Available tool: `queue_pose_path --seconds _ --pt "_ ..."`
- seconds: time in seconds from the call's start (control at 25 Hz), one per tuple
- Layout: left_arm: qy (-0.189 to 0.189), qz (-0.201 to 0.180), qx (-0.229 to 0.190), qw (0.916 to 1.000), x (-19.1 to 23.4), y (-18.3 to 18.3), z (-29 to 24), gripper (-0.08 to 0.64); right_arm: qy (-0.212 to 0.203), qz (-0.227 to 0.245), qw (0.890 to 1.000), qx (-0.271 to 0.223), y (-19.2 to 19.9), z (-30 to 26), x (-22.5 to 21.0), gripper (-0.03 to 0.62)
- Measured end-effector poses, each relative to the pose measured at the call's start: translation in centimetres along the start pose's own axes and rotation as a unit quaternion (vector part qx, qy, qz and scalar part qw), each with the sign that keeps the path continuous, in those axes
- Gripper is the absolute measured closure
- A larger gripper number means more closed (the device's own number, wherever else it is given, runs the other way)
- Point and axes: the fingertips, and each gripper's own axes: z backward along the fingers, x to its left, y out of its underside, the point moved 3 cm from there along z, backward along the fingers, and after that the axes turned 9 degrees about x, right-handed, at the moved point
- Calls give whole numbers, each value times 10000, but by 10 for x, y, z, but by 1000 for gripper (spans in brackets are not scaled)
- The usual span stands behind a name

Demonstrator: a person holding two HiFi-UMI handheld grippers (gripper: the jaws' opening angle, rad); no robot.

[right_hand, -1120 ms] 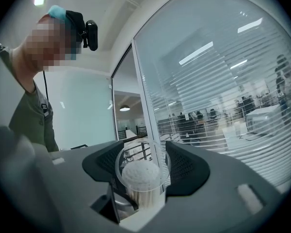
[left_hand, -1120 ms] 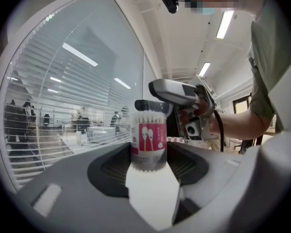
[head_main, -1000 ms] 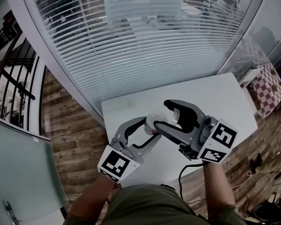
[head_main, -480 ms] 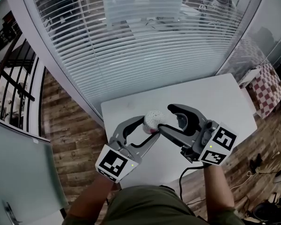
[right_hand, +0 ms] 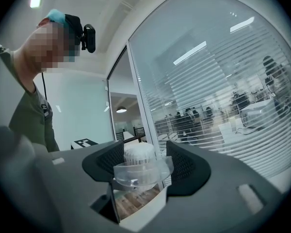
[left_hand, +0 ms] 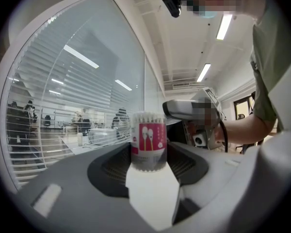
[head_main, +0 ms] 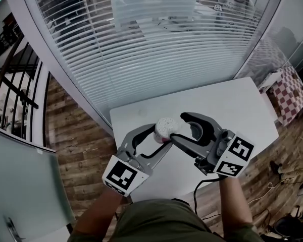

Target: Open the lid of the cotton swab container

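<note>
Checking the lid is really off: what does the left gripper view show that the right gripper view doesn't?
Left gripper view only: the container with its pink label, upright between the left fingers, its top uncovered. Right gripper view only: the clear lid held between the right fingers, off the container. Both: the white swab tips and the window blinds.

Ceiling strip lights [left_hand: 224, 27] shine brightly; gripper views darken and warp at edges.
</note>
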Motion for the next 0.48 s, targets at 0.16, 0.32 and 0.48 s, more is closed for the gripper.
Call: queue_pose_path --seconds 0.16,0.32,0.48 --pt "-60 15 -28 10000 3 -1 3 322 -20 32 10000 -14 0 5 1 313" --pt "-173 -21 13 9998 9 1 7 322 126 43 9999 -64 1 15 -1 313" --pt "-258 -47 24 9997 12 2 10 322 280 27 9996 -61 5 26 0 314"
